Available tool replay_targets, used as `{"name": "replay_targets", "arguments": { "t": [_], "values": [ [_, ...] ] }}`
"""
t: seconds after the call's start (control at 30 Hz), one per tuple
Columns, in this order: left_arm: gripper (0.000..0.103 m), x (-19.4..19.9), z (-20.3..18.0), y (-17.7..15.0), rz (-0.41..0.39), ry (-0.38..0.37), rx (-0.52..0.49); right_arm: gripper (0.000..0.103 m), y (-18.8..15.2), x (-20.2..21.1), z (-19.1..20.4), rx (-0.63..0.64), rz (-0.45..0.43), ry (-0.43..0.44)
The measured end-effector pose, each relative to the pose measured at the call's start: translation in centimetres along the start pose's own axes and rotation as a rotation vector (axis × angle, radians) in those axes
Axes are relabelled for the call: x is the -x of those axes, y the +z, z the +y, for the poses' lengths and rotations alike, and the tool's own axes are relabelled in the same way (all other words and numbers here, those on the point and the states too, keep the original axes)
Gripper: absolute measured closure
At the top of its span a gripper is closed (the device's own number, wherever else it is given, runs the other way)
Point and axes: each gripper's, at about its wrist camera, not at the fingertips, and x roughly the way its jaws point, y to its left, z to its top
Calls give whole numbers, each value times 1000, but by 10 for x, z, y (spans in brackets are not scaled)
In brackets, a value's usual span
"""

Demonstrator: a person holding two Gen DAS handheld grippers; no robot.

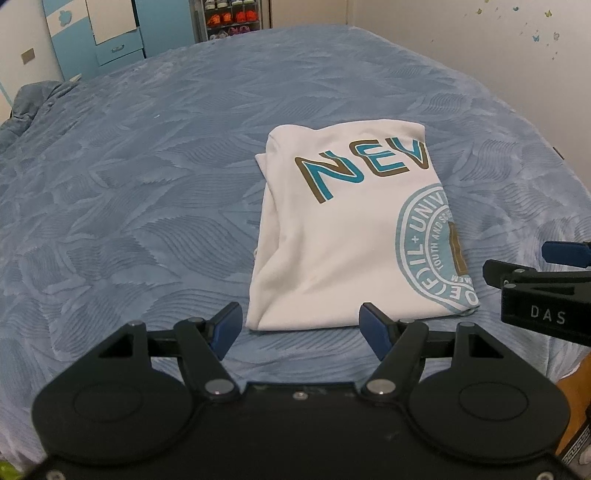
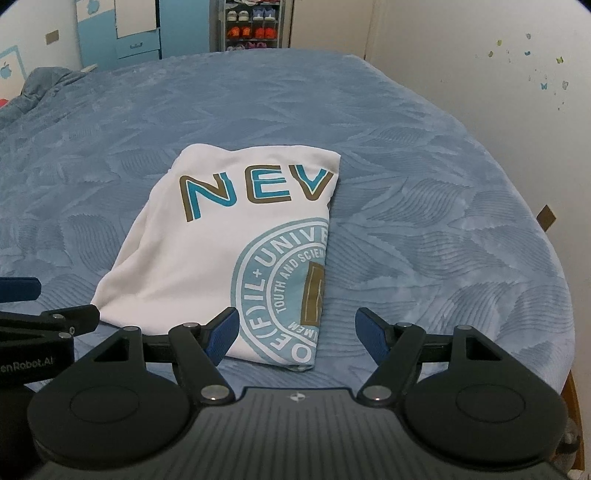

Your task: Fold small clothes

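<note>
A white T-shirt [image 1: 347, 229] with teal "NEV" lettering and a round teal seal lies folded into a rectangle on the blue bedspread [image 1: 129, 206]. In the right wrist view the T-shirt [image 2: 229, 236] has its folded edge on the right side. My left gripper [image 1: 301, 332] stands open just in front of the shirt's near edge, with nothing between its blue pads. My right gripper [image 2: 295, 338] is open too, over the shirt's near right corner, holding nothing. Each gripper shows at the edge of the other's view.
The bedspread [image 2: 424, 240] reaches to a white wall on the right. A bunched blue blanket [image 1: 33, 107] lies at the far left. Blue cupboards [image 1: 110, 33] and a shoe rack [image 2: 251, 26] stand beyond the bed.
</note>
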Motion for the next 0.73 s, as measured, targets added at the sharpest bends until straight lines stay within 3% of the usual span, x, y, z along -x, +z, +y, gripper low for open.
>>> {"name": "replay_targets", "arguments": {
  "t": [0.63, 0.73],
  "values": [
    [31, 3, -2, -2, 3, -5, -10, 19, -4, 1, -2, -23, 2, 9],
    [31, 9, -2, -4, -26, -6, -9, 19, -5, 1, -2, -28, -1, 14]
  ]
}}
